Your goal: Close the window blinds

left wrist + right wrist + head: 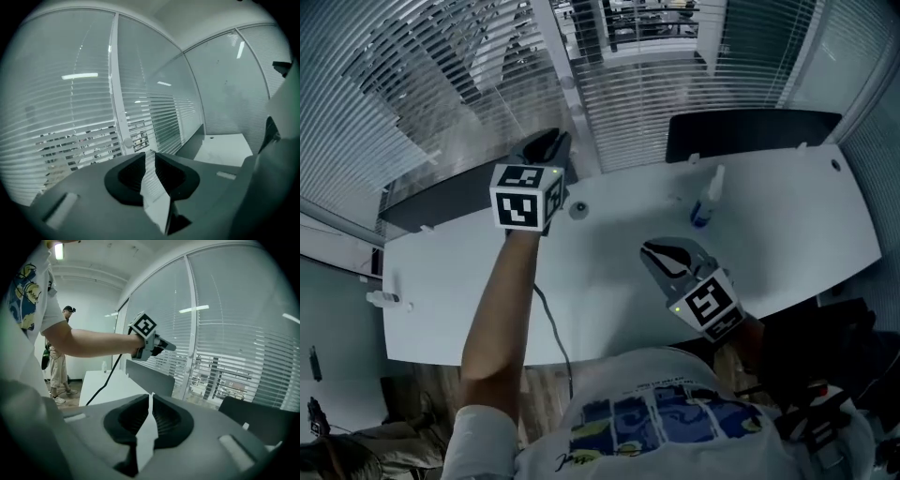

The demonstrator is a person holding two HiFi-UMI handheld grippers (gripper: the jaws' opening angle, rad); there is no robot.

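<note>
Slatted window blinds (pixel 422 66) cover the glass behind the table. In the left gripper view the lower slats (pixel 79 140) stand tilted open, and buildings show through them. My left gripper (pixel 551 142) is raised at arm's length toward the white window post (pixel 117 93), close to the blinds. Its jaws stand slightly apart with nothing between them (pixel 150 154). The right gripper view shows it from the side (pixel 172 348). My right gripper (pixel 654 249) hangs low over the table, its jaw tips together and empty (pixel 150 397).
A white table (pixel 609 300) runs under the window, with a spray bottle (pixel 705 202) and a round grommet (pixel 577 210) on it. Dark panels (pixel 750 131) stand along its far edge. A cable (pixel 551 323) hangs from my left gripper. Another person (pixel 58 366) stands at the room's end.
</note>
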